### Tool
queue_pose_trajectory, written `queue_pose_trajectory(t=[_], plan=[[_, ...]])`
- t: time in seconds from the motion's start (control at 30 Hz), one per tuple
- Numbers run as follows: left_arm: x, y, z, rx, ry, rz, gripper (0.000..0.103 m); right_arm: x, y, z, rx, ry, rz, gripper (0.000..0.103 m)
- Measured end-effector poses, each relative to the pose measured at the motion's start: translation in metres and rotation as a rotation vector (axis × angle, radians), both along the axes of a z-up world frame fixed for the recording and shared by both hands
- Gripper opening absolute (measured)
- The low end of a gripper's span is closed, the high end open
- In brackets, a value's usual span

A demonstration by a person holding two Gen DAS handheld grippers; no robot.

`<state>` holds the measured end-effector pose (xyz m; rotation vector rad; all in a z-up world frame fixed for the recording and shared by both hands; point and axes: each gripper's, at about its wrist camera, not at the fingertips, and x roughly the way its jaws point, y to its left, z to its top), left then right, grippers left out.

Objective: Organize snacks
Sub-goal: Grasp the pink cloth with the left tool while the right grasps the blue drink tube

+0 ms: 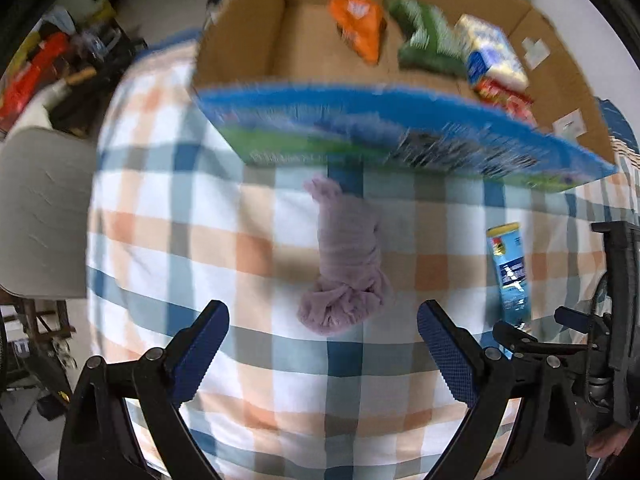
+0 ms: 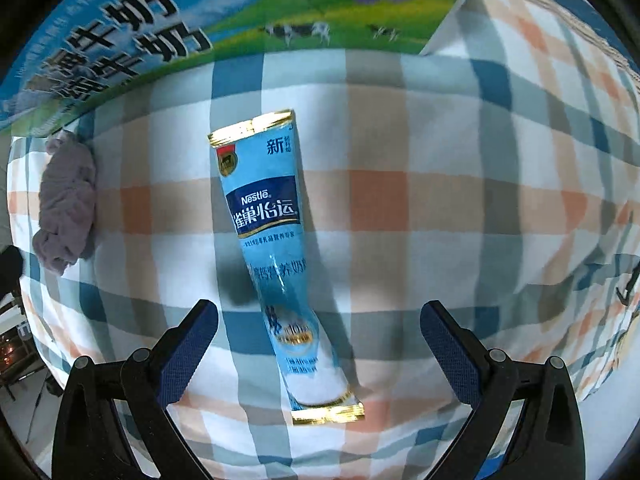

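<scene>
A long light-blue Nestle sachet [image 2: 276, 256] with gold ends lies on the checked tablecloth [image 2: 400, 200]. My right gripper [image 2: 320, 320] hovers over it, open, one finger on either side of its lower half. In the left wrist view the same sachet [image 1: 510, 272] lies at the right. My left gripper [image 1: 323, 322] is open above a crumpled lilac cloth [image 1: 346, 260], holding nothing. Behind stands an open cardboard box [image 1: 400, 136] with a blue and green printed front. Inside it lie an orange packet [image 1: 356, 24], a green packet [image 1: 424, 36], a yellow-blue packet [image 1: 492, 50] and a red one [image 1: 504, 94].
The lilac cloth [image 2: 66, 204] lies left of the sachet, close to the box front [image 2: 200, 12]. A grey chair seat [image 1: 44, 212] stands off the table's left edge, with clutter on the floor behind. The other gripper's black frame [image 1: 580, 344] shows at the right.
</scene>
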<state>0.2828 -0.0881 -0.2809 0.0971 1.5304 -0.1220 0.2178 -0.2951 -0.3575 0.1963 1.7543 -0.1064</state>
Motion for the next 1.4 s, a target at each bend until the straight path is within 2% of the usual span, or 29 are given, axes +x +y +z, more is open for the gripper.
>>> queue_pose_trajectory(t=[0.1,0.27,0.3,0.37,0.43,0.53,0.6,0.73,1.07,1.2,1.4], plan=[[0.006,-0.001,-0.022,-0.039,0.059,-0.005,0.096,0.000,0.001,-0.009,0.014,0.006,-0.013,0.101],[0.013,-0.001,-0.045,-0.063,0.105,-0.006,0.096,0.001,0.001,-0.018,0.022,0.020,-0.020,0.079],[0.014,-0.001,-0.049,-0.061,0.111,-0.008,0.093,0.003,0.001,-0.018,0.021,0.020,-0.016,0.073],[0.015,-0.001,-0.055,-0.069,0.126,-0.017,0.077,0.004,0.003,-0.017,0.021,0.018,-0.013,0.060],[0.014,-0.003,-0.064,-0.061,0.148,-0.032,0.047,0.003,0.004,-0.015,0.025,0.018,-0.017,0.039],[0.012,-0.004,-0.069,-0.055,0.147,-0.036,0.034,0.005,0.011,-0.012,0.022,0.017,-0.008,0.024],[0.008,-0.003,-0.066,-0.060,0.136,-0.028,0.028,0.007,0.026,-0.010,0.023,0.017,-0.002,0.018],[0.000,0.005,-0.058,-0.108,0.137,0.012,0.022,0.002,0.028,-0.004,0.042,0.014,-0.005,0.016],[-0.032,0.034,-0.031,-0.220,0.142,0.113,0.021,-0.014,0.031,0.031,0.129,-0.025,-0.021,0.015],[-0.036,0.035,-0.003,-0.253,0.114,0.113,0.021,-0.015,0.030,0.056,0.170,-0.065,-0.016,0.015],[-0.034,0.030,0.065,-0.311,0.025,0.079,0.021,-0.015,0.042,0.116,0.238,-0.160,0.007,0.015]])
